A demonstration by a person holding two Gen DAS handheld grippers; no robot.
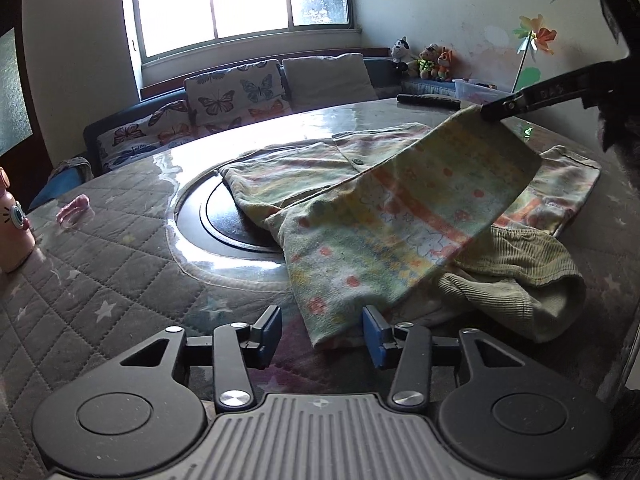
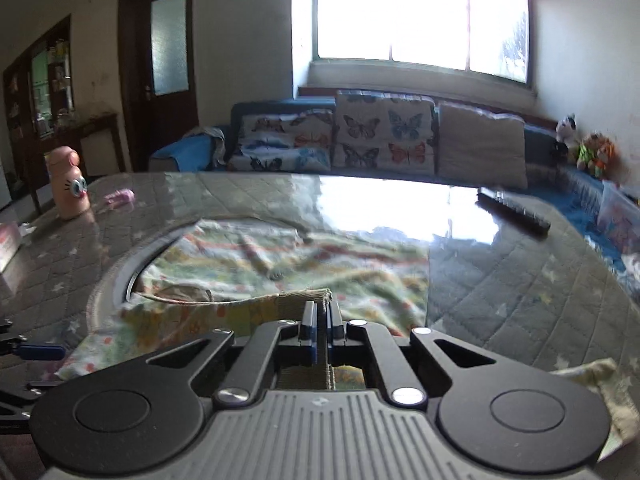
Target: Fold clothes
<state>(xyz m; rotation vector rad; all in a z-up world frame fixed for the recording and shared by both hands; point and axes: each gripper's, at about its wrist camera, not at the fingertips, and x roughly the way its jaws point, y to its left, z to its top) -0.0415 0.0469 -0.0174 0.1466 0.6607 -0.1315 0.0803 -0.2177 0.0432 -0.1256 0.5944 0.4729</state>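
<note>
A pastel printed shirt (image 1: 320,168) lies spread on the round table (image 1: 120,272). One long part of it (image 1: 380,232) is lifted and stretched toward me. My right gripper (image 1: 490,114) is shut on its far ribbed end, and the right wrist view shows that cuff (image 2: 308,296) pinched between the jaws of the right gripper (image 2: 320,308). My left gripper (image 1: 323,334) stands open, low over the table, with the near corner of the lifted part lying between its blue pads (image 1: 374,336). An olive corduroy garment (image 1: 516,280) sits crumpled under the shirt at the right.
A dark round inset (image 1: 224,220) is partly covered by the shirt. A pink bottle (image 1: 12,232) and a small pink item (image 1: 74,208) stand at the left. A black remote (image 1: 428,100) lies at the far edge. A sofa with butterfly cushions (image 1: 236,96) is behind.
</note>
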